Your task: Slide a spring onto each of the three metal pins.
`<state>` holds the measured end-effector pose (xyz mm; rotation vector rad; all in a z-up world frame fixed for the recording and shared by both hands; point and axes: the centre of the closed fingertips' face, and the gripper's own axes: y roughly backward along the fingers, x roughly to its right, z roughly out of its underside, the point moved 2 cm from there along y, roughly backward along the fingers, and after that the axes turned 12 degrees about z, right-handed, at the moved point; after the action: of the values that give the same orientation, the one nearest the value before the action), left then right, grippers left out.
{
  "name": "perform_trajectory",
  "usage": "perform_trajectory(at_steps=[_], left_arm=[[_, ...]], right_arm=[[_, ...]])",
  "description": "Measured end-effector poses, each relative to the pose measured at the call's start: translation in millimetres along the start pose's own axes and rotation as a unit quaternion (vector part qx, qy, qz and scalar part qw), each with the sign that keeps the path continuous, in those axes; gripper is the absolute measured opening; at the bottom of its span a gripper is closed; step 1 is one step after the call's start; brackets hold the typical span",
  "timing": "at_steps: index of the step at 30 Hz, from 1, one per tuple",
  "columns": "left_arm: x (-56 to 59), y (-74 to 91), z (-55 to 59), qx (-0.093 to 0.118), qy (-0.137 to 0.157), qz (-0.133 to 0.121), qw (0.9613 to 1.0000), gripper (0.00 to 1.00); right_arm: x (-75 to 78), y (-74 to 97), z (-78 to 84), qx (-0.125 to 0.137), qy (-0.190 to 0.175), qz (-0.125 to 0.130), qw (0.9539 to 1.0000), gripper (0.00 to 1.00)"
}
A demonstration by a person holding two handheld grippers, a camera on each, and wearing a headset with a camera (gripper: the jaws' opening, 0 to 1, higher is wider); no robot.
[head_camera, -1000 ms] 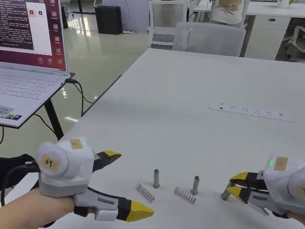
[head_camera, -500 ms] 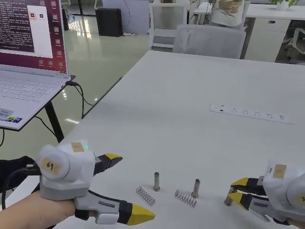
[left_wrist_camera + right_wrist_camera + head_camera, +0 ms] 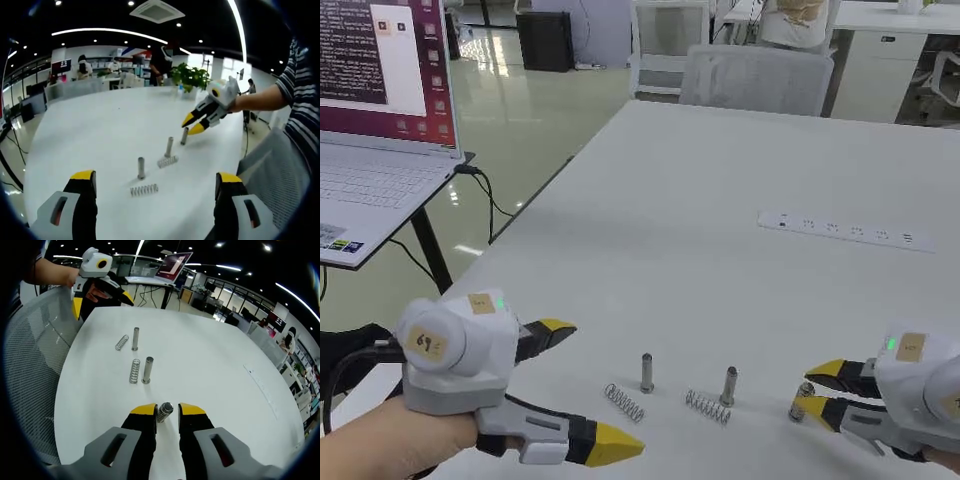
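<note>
Three short metal pins stand on the white table (image 3: 720,200). The left pin (image 3: 647,372) and middle pin (image 3: 729,385) are bare. One loose spring (image 3: 623,402) lies beside the left pin and another spring (image 3: 707,407) beside the middle pin. The right pin (image 3: 801,399) has a spring around it. My right gripper (image 3: 820,388) is narrowly open, and that sprung pin (image 3: 164,412) stands between its tips with a small gap on each side. My left gripper (image 3: 585,385) hovers wide open at the near left, holding nothing; the bare pins (image 3: 141,167) (image 3: 169,146) lie ahead of it.
An open laptop (image 3: 380,120) sits on a stand to the left, past the table edge. A white power strip (image 3: 845,232) lies at the far right of the table. A grey chair (image 3: 755,80) stands at the far end, and a mesh chair (image 3: 35,370) is near me.
My right gripper has shifted only slightly, and the sprung pin at its tips now stands more upright. My left gripper has stayed in place, wide open.
</note>
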<state>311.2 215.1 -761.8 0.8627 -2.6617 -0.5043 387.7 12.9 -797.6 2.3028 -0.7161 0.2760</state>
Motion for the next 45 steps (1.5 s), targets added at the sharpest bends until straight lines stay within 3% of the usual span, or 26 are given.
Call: perform_trajectory(at_steps=[9,14,36,45], left_arm=[[1.0,0.2,-0.1,-0.001,-0.001,0.0,1.0,0.96],[0.8,-0.4,-0.2,-0.001,0.0,0.0,1.0,0.96],[1.0,1.9,2.9,-0.004,0.004,0.0,1.0,0.96],[1.6,0.6,4.0,-0.007,0.005,0.002,1.0,0.96]], right_arm=[[3.7,8.4,1.4,0.013,-0.045,0.011,0.9988,0.15],[-0.7,15.5,0.7,0.024,-0.089,0.007,0.9958,0.15],[-17.9,27.1,22.1,0.012,-0.142,0.005,0.9898,0.13],[-29.0,26.5,11.3,0.021,-0.142,-0.005,0.9897,0.13]])
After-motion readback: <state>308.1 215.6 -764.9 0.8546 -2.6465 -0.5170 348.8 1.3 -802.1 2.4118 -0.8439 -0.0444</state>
